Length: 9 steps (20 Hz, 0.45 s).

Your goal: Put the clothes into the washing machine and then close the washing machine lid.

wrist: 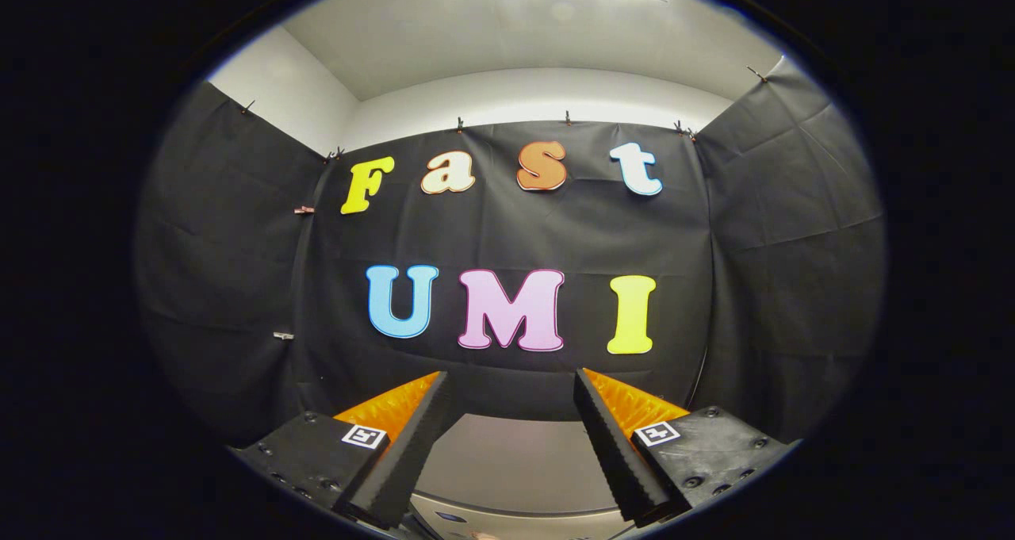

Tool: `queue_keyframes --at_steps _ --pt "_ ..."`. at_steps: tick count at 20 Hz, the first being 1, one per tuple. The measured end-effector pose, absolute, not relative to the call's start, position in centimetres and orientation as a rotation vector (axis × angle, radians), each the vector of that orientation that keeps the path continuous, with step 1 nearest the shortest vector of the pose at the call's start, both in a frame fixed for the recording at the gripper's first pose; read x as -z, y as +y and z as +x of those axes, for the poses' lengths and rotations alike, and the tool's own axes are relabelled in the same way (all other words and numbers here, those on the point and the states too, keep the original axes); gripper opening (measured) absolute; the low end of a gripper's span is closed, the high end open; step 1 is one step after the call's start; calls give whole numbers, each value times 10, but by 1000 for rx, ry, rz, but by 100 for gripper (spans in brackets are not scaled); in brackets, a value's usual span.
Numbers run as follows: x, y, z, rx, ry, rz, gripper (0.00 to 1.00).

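Jaws are spread wide apart with nothing between them, so the gripper (511, 385) is just hanging there released, pointed at the black cloth booth wall (507, 231). The grey, smooth-topped washing machine (515, 465) sits low between and just below the fingers (400, 453), its lid looking flat; can't spot any clothes.

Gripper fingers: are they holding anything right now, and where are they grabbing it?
Nothing is held. The gripper is open, its fingers apart with only a bare gap between them, above the washing machine.
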<state>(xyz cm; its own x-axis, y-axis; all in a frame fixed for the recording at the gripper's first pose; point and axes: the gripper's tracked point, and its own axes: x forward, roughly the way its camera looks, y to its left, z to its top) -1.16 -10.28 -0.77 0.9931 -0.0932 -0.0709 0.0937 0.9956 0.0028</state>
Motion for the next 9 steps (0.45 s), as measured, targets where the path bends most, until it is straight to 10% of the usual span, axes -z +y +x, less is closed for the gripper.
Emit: queue_keyframes --at_steps 9 --pt "6 -104 -12 88 59 9 98"
